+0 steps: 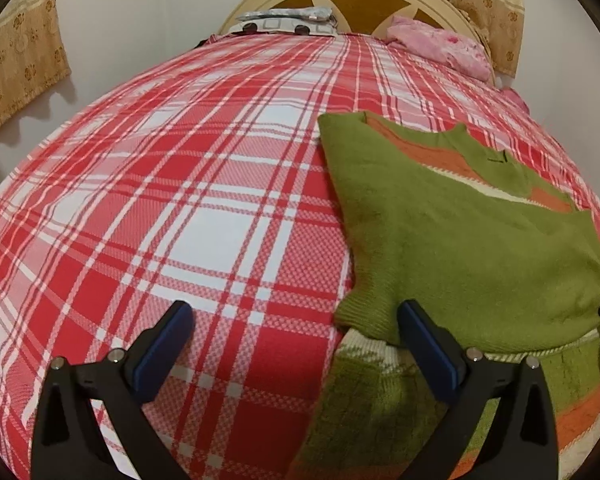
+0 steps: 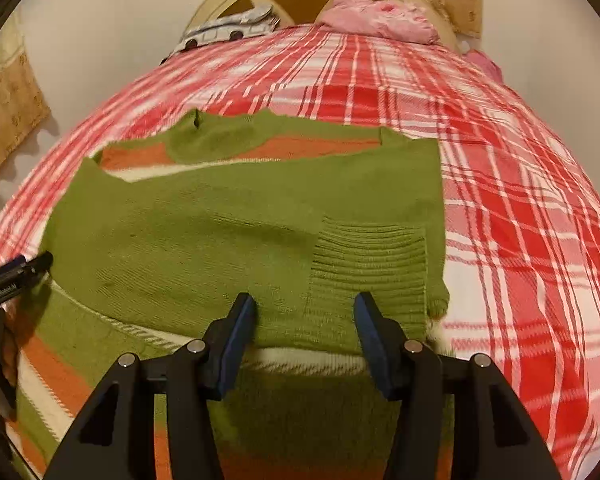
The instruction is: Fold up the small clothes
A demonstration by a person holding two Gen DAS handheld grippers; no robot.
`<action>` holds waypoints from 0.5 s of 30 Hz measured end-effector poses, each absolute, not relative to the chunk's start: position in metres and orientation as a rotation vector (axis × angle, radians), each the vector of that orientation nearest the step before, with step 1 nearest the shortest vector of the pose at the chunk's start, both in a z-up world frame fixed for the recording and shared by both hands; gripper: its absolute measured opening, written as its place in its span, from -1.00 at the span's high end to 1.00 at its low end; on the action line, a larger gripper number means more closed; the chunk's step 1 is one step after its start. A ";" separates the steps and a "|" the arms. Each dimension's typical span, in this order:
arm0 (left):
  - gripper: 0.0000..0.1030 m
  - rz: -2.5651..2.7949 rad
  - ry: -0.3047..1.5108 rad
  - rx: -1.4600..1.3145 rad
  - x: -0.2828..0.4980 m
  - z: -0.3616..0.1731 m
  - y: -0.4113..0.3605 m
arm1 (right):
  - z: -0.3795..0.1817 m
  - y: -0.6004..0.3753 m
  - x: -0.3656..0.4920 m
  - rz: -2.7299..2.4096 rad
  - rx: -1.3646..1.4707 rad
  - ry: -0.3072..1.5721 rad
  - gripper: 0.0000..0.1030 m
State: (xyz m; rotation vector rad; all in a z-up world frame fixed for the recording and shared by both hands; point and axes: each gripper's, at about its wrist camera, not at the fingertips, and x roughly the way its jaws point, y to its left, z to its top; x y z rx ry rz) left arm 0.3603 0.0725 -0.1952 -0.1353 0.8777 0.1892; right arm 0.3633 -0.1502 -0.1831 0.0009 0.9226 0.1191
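1. On the bed's red-and-white plaid cover (image 2: 520,200) lies our green knitted sweater with orange and cream stripes (image 2: 220,220), sleeves folded across its body to narrow it.
2. Our right claw (image 2: 304,312) hangs half-spread over the ribbed cuff (image 2: 372,264), gripping nothing.
3. Our left claw (image 1: 296,320) gapes wide at the sweater's left edge, empty, probably waiting for the next fold.
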 end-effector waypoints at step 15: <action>-1.00 0.131 0.873 -0.033 0.348 -0.186 0.054 | -0.182 -0.159 0.344 0.091 0.001 0.913 -0.05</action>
